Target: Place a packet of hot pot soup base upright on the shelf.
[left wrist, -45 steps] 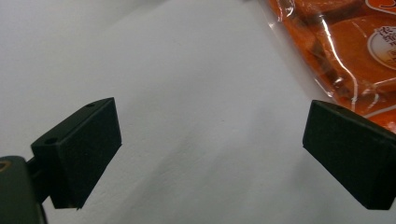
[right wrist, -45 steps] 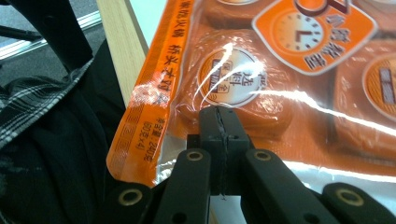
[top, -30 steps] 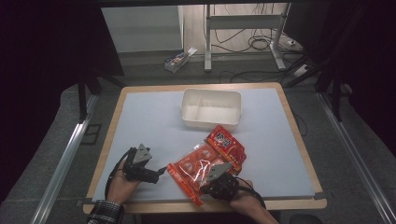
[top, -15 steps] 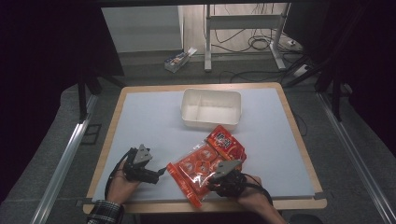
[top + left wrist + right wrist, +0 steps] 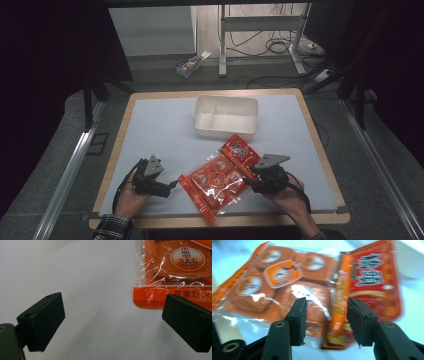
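Right tool [image 5: 253, 176] has slid off the soup-base packet [image 5: 220, 175], jaws just spreading, empty; left tool [image 5: 170, 187] gapes. Regrasp next.

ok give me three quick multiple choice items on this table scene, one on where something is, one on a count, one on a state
1. Where does the red snack packet lie relative to the white tray?
A. inside it
B. on the mat, on the person's side of it
C. beyond it, at the far edge

2. How many compartments does the white tray have?
A. two
B. three
C. four

3. How does the left gripper stand?
A. shut on the packet
B. shut on nothing
C. open, with bare mat between its jaws

Answers:
1 B, the high view shows the packet flat on the mat between the tray and the two hands.
2 A, a single divider splits the tray.
3 C, the left gripper view shows its jaws wide apart, with the packet's corner just past one jaw.
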Demonstrator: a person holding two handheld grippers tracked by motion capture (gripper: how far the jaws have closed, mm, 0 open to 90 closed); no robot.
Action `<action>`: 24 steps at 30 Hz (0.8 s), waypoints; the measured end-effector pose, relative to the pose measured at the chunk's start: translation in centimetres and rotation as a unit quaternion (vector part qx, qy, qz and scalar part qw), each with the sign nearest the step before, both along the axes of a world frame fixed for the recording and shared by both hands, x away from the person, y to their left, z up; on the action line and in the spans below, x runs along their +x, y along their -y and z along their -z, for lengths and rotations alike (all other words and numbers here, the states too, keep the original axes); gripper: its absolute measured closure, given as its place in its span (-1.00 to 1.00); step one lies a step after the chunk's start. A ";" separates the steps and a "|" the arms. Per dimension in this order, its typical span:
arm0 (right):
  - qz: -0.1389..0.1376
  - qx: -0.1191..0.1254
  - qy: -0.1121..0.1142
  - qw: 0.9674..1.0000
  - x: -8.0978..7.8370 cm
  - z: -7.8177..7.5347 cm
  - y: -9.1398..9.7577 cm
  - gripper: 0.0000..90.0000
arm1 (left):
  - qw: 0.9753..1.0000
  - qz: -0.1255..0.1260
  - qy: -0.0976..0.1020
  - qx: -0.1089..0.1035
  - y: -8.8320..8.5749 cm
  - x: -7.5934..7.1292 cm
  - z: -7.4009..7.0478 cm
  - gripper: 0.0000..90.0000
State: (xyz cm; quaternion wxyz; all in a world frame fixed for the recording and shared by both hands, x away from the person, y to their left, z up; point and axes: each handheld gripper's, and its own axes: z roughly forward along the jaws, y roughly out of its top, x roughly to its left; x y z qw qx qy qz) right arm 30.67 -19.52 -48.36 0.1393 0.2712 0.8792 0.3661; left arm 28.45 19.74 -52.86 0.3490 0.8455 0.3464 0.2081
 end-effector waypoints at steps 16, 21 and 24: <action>0.066 0.010 0.002 0.998 3.3 0.2 3.2 -0.27 | 1.000 0.005 -0.001 0.008 0.2 0.0 0.1 -0.90; 0.069 0.007 -0.017 0.997 4.6 0.7 2.6 -0.47 | 1.000 0.005 -0.001 0.008 0.2 0.0 0.2 -0.90; 0.071 0.002 -0.024 0.997 5.2 1.1 2.1 -0.49 | 1.000 0.007 -0.001 0.010 0.3 0.0 0.2 -0.90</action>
